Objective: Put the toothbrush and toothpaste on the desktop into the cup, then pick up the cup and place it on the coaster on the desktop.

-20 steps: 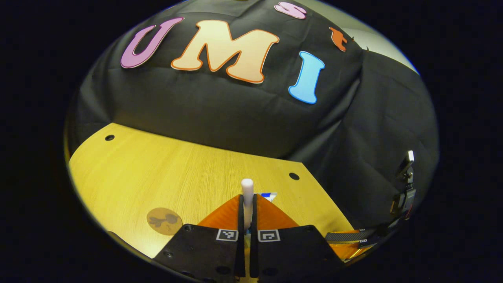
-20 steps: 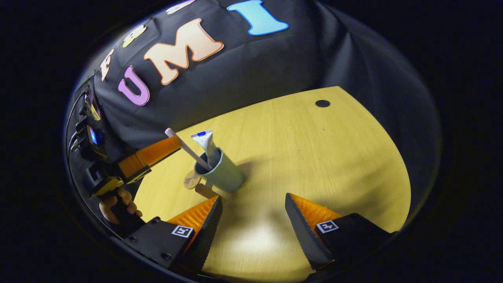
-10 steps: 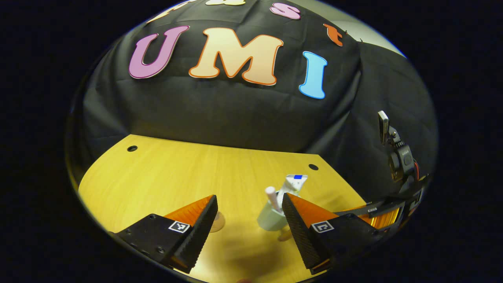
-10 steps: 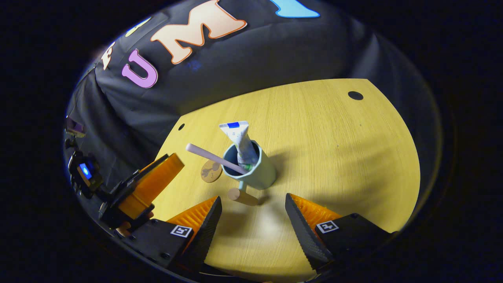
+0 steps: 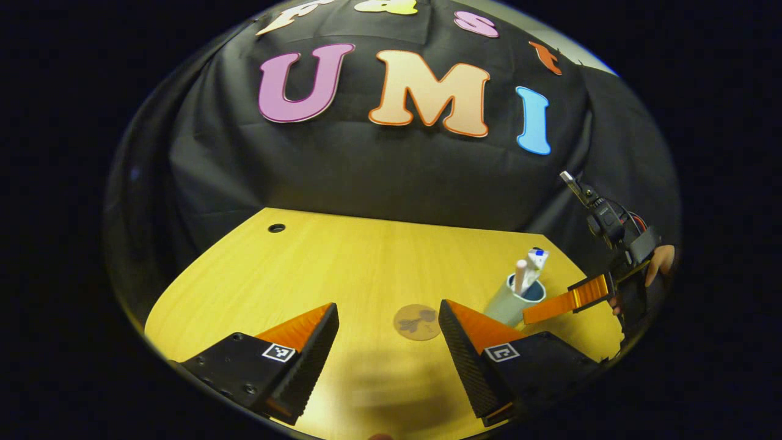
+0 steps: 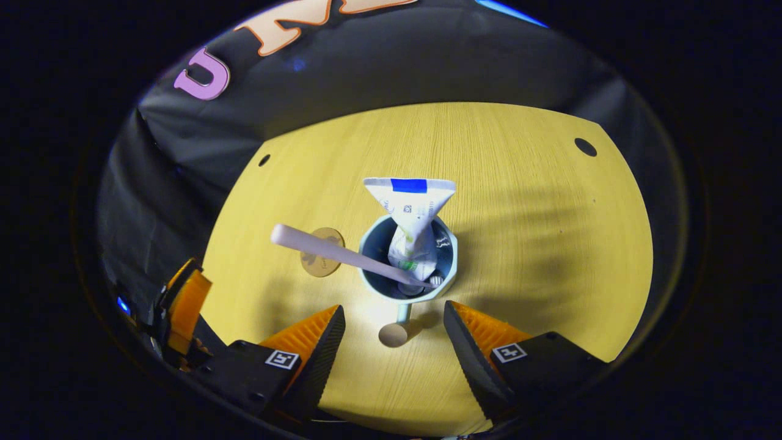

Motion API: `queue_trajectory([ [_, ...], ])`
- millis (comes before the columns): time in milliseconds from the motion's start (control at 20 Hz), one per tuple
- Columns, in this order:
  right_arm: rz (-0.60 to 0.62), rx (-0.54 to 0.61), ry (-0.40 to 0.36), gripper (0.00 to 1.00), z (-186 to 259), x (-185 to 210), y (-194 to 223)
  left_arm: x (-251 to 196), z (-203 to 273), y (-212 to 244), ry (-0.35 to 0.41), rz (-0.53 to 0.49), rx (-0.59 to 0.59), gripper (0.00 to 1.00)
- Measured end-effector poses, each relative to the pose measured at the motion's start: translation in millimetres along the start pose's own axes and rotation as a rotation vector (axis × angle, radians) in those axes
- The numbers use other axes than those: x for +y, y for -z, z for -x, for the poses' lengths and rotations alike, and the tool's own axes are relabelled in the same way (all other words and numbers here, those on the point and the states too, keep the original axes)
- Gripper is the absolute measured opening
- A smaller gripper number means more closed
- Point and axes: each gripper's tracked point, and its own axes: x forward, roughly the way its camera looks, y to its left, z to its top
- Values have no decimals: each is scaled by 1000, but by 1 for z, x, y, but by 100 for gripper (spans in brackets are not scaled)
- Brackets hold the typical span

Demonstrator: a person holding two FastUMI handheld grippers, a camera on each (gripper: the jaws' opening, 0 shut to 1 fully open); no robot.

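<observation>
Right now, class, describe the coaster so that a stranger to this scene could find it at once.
Start from the wooden desktop and find the pale cup holding the toothpaste and toothbrush. Beside the cup, under the toothbrush's free end, lies the coaster. It is the one flat thing there: a thin brown disc with a dark figure on it.

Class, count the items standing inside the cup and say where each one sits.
2. The toothpaste stands upright in the cup; the toothbrush leans out over the rim toward the coaster. Anything smaller at the bottom could be hidden.
</observation>
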Motion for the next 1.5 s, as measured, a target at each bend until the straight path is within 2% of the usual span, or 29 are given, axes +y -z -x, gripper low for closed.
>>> queue_trajectory([
  [50,4,27,9,94,-5,0,1,11,5,2,-17,5,3,95],
  [100,8,48,22,98,-12,-1,2,20,8,4,-33,11,7,95],
  [200,31,80,66,93,-24,-5,6,37,15,12,-59,23,21,95],
  [250,44,89,84,98,-29,-8,7,47,19,16,-72,27,29,96],
  [350,55,111,113,93,-37,-12,10,61,25,21,-92,40,40,95],
  [400,55,120,121,81,-41,-13,12,67,27,22,-102,42,43,96],
  [450,63,130,139,89,-44,-17,13,72,28,24,-110,41,45,96],
  [500,72,139,151,80,-47,-19,14,77,29,24,-118,38,47,96],
  [550,81,147,166,79,-49,-22,14,82,30,23,-125,36,45,95],
  [600,88,154,181,73,-52,-26,16,85,31,21,-128,35,42,96],
  [700,86,177,186,68,-54,-29,19,88,31,19,-127,32,35,95],
  [850,109,195,184,41,-57,-27,25,90,29,19,-113,22,38,95],
  [950,121,184,192,38,-58,-25,24,92,28,17,-107,21,31,96],
  [1200,118,145,137,31,-56,6,19,99,24,15,-94,15,36,95],
  [1250,124,140,125,34,-54,15,18,100,23,15,-91,16,37,95],
  [1450,155,91,87,34,-49,52,-3,111,22,16,-81,25,43,95],
  [1500,165,83,84,30,-49,61,-7,114,22,17,-77,32,43,95],
])
